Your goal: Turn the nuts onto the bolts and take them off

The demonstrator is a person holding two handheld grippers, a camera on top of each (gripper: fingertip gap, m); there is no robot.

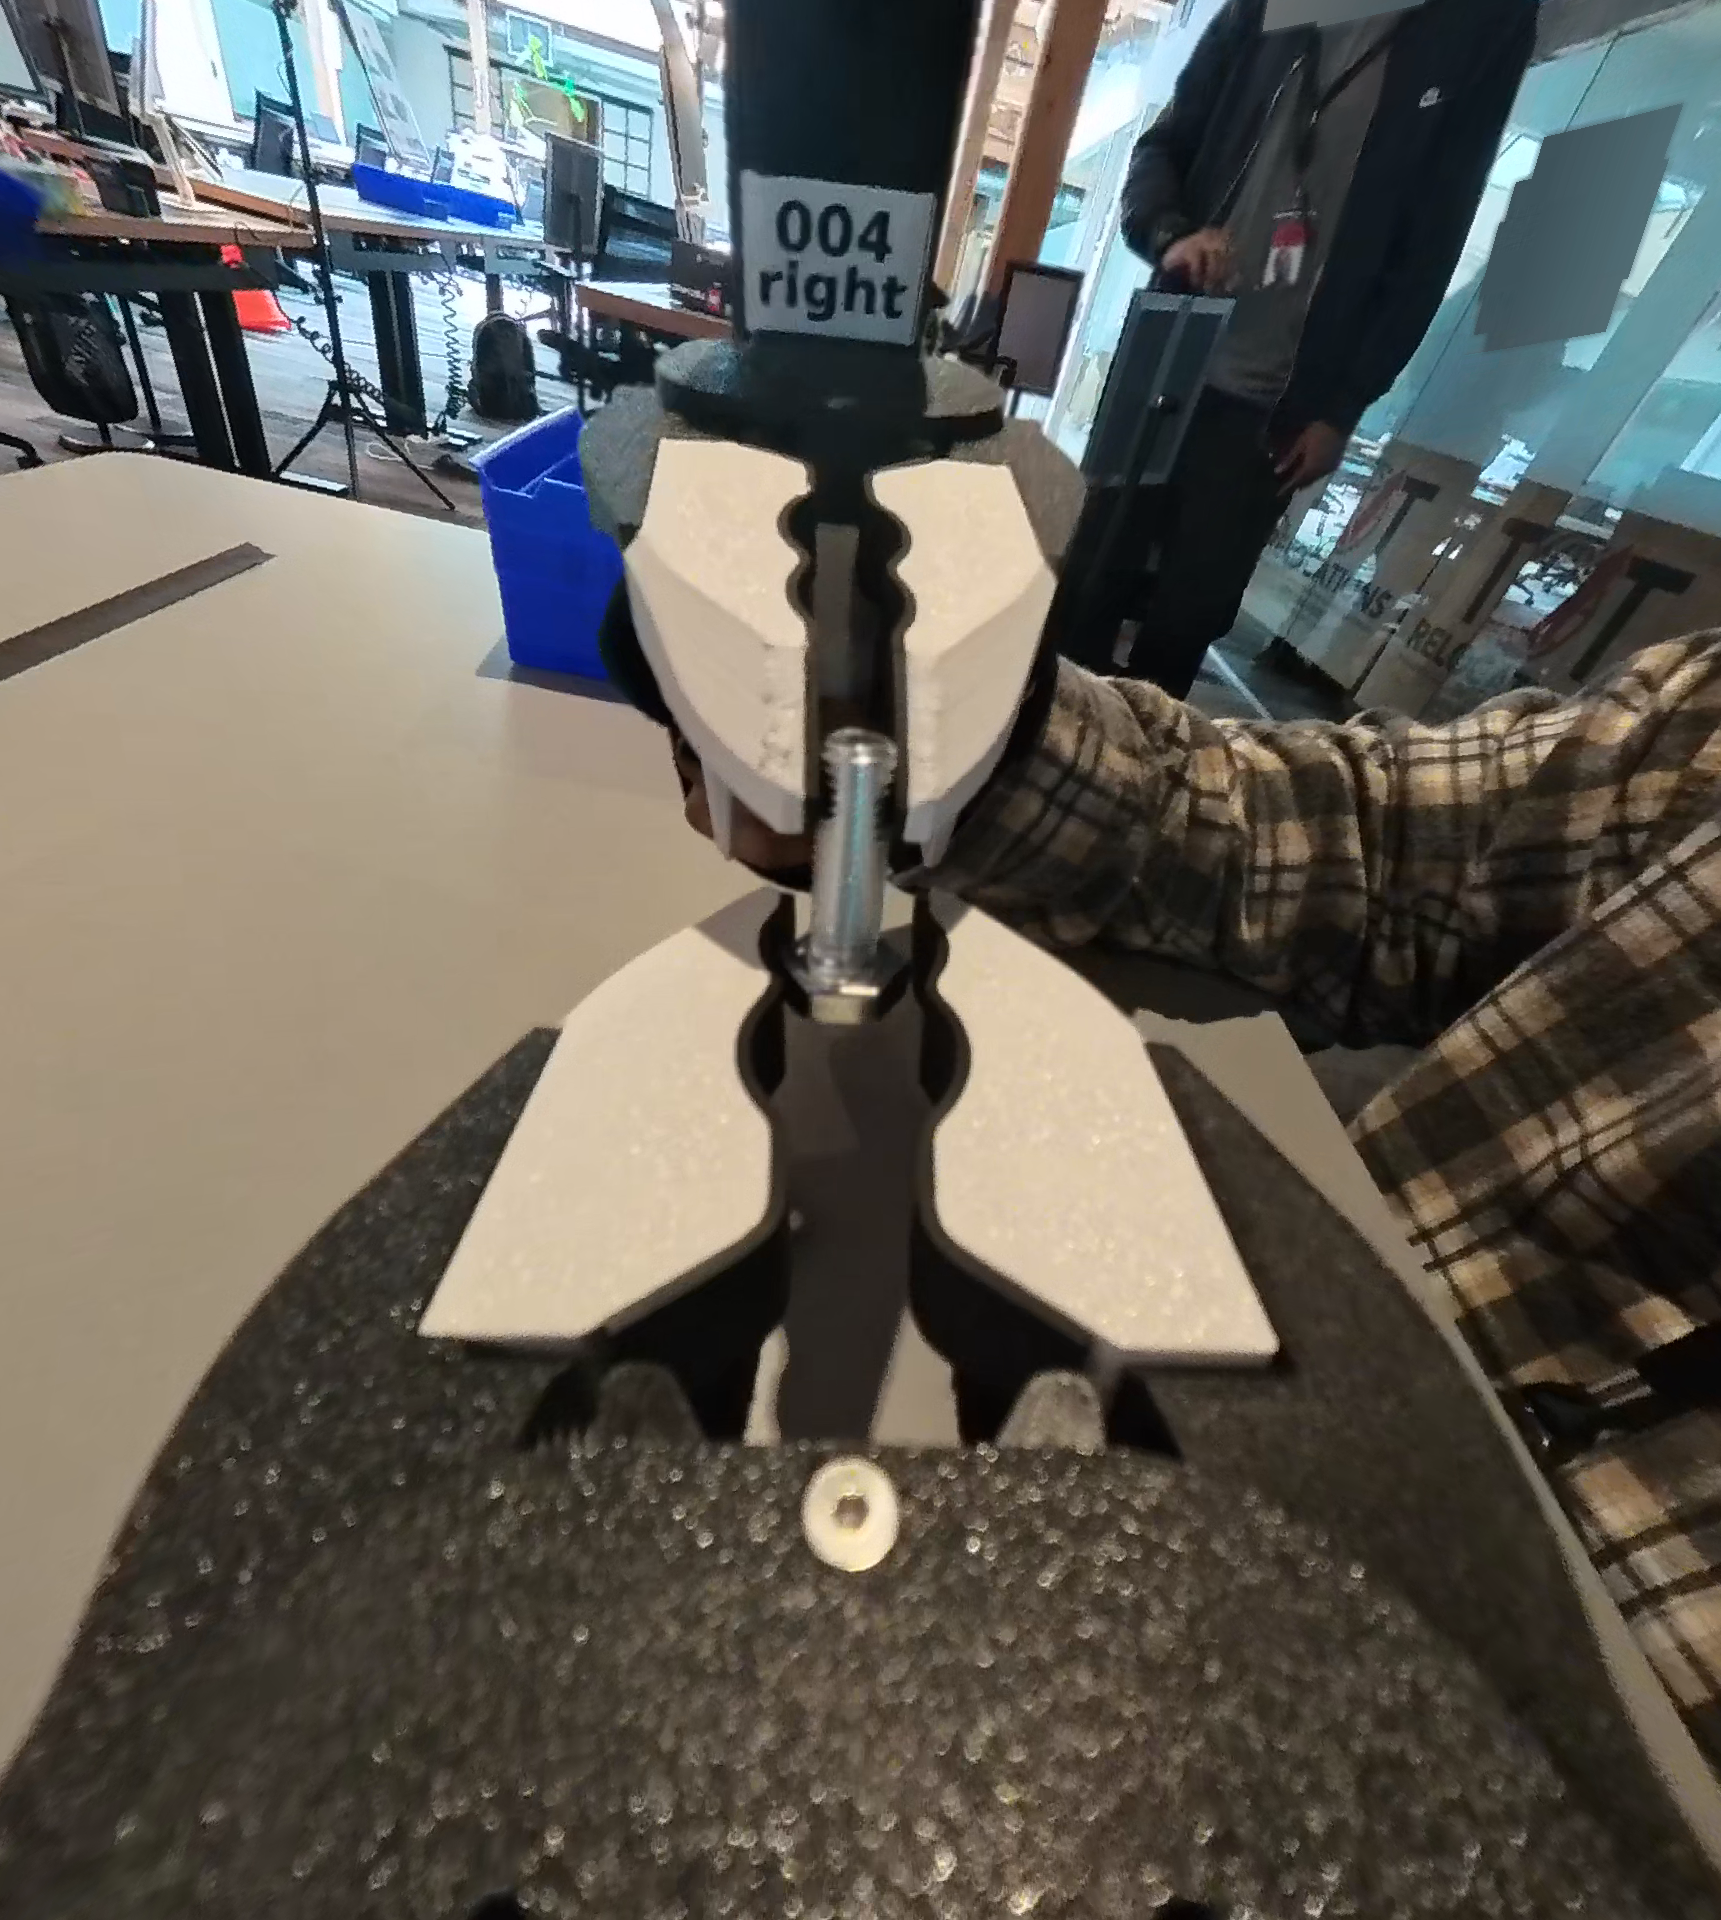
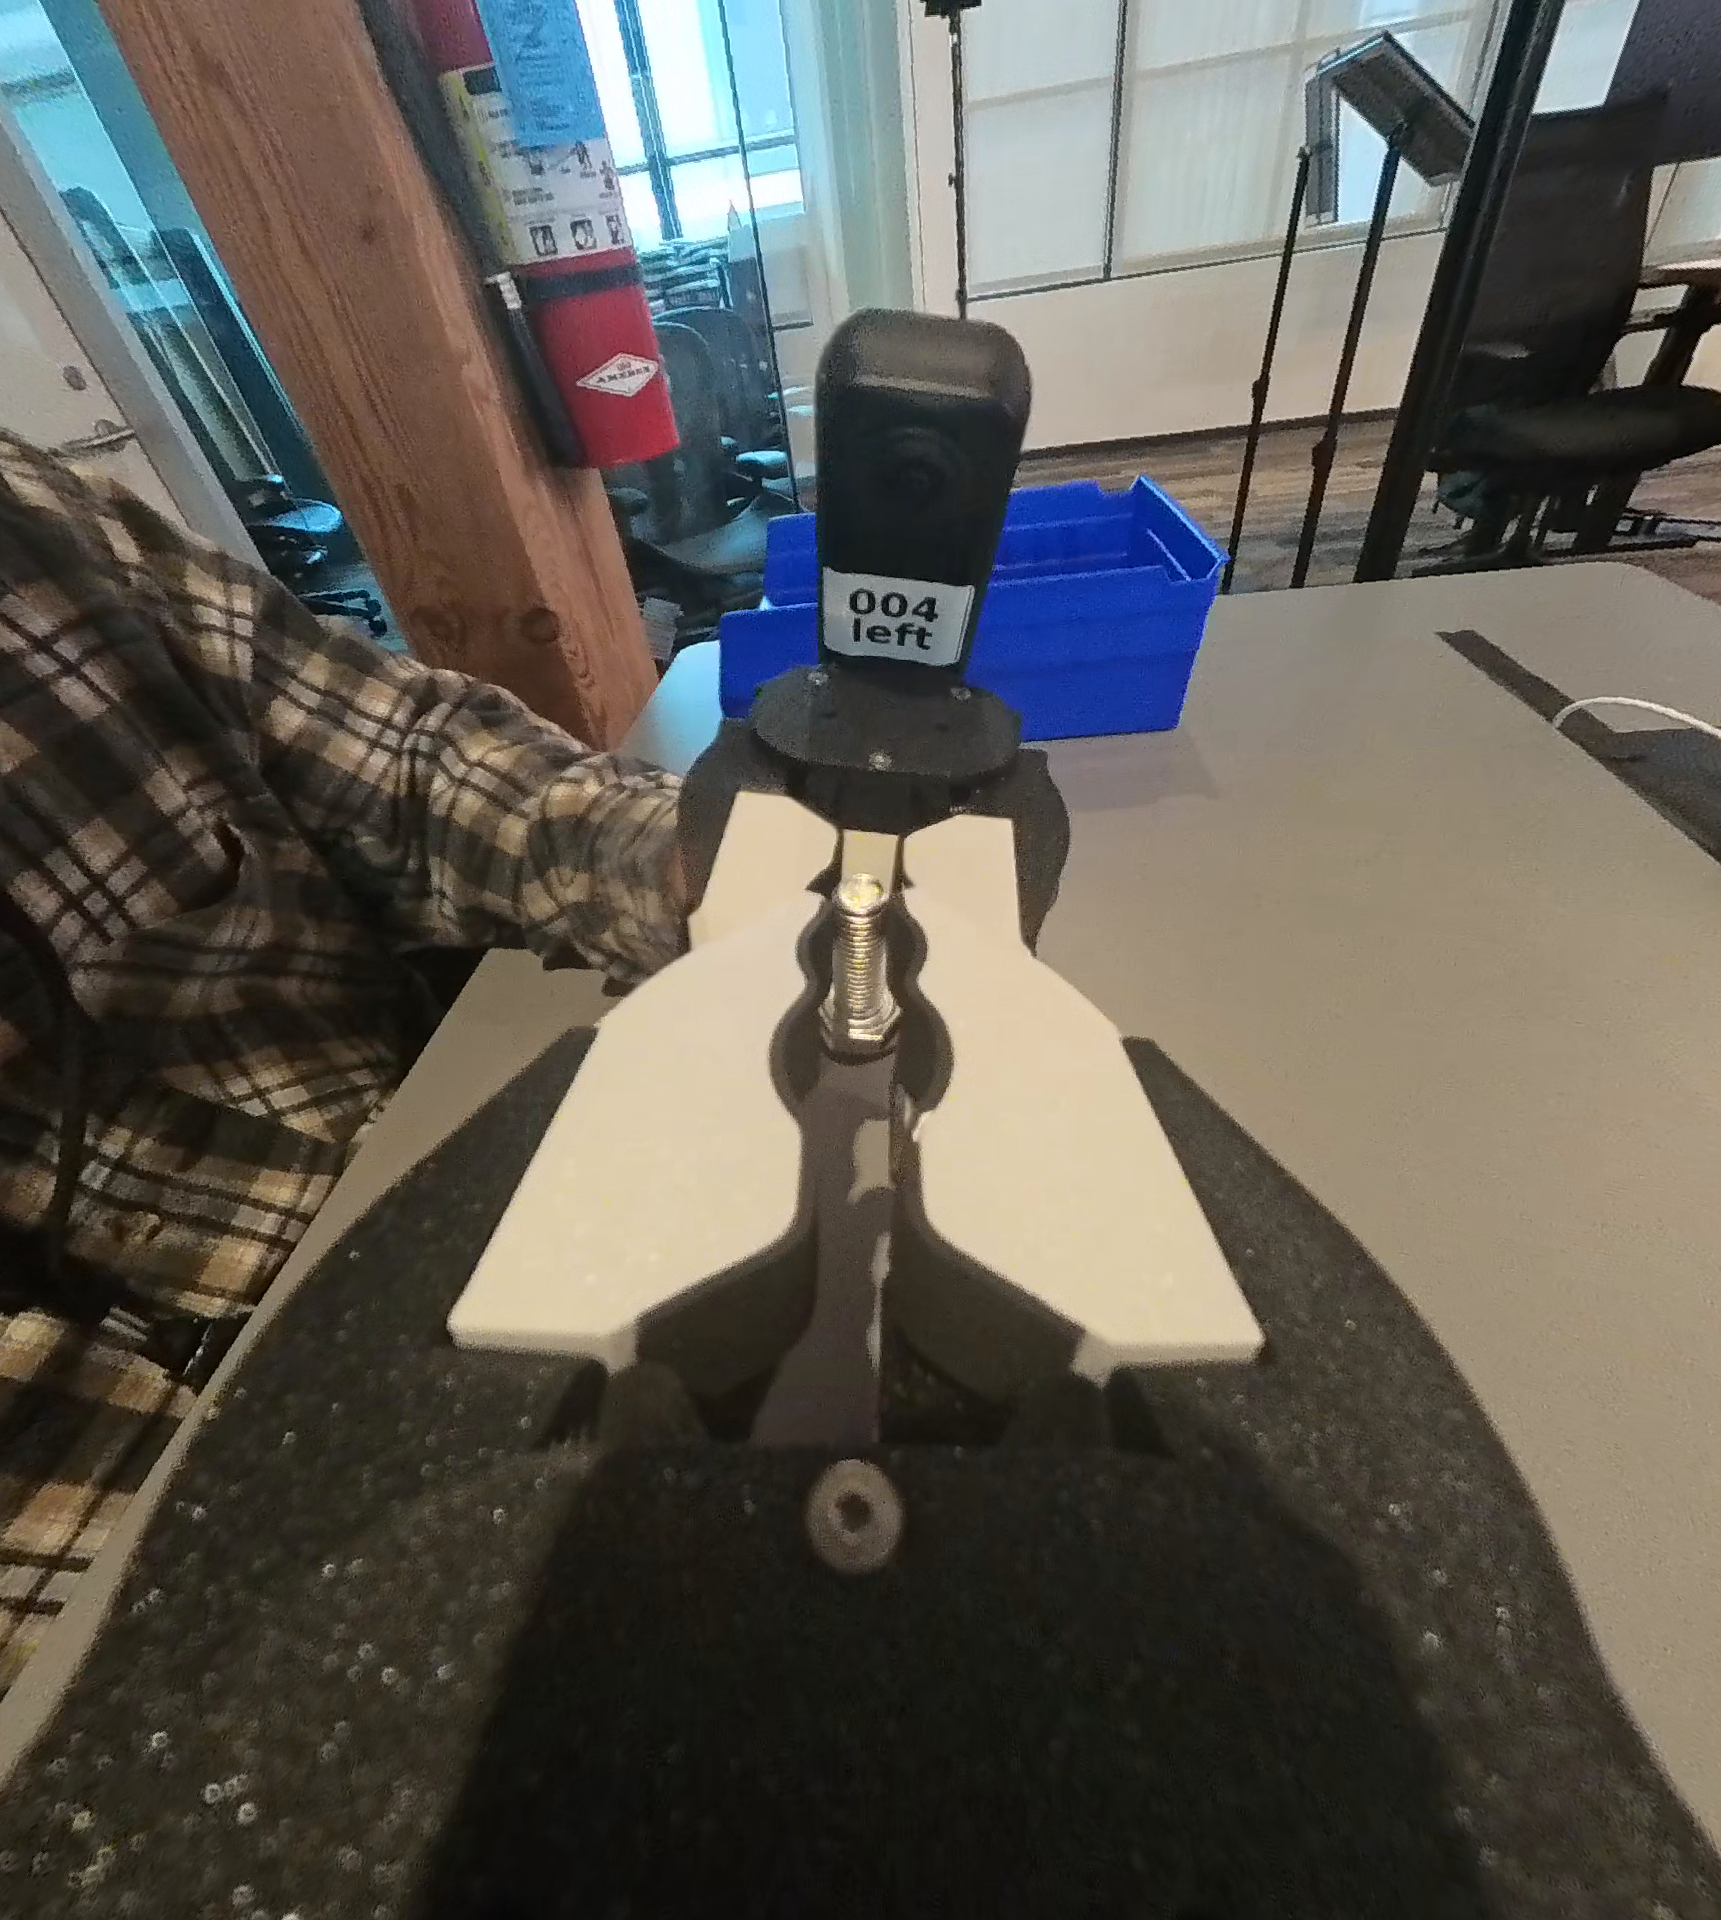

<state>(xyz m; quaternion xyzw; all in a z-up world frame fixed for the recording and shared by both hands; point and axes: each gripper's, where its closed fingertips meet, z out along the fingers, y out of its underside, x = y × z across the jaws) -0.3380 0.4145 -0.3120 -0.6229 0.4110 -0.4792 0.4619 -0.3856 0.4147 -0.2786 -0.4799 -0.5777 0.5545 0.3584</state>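
So we've got both tools nose to nose above the grey worktop (image 1: pixel 212 831), with one bolt (image 1: pixel 843 831) bridging the gap between them. Our left hand-held gripper (image 1: pixel 848 977) is pinched down on the hex piece at the near end (image 1: pixel 843 995), which could be the bolt's head or a nut, hard to say from here. In the right wrist view the right hand-held gripper (image 2: pixel 861 1023) is closed tight on a shiny nut (image 2: pixel 858 1023) with the threaded shank (image 2: pixel 856 956) running away toward the other tool. Can't honestly tell which end is the head, since each camera shows a hex at its own fingertips. Everything's held in the air, nothing resting on the worktop, and the blue bin (image 2: pixel 1095 623) sits well behind. Our worry: if the two tools drift out of line while twisting, the nut probably cross-threads or binds. Also the grip is on tiny flats, so a slip could drop the whole thing, or the last turn could free the nut and let it fall.
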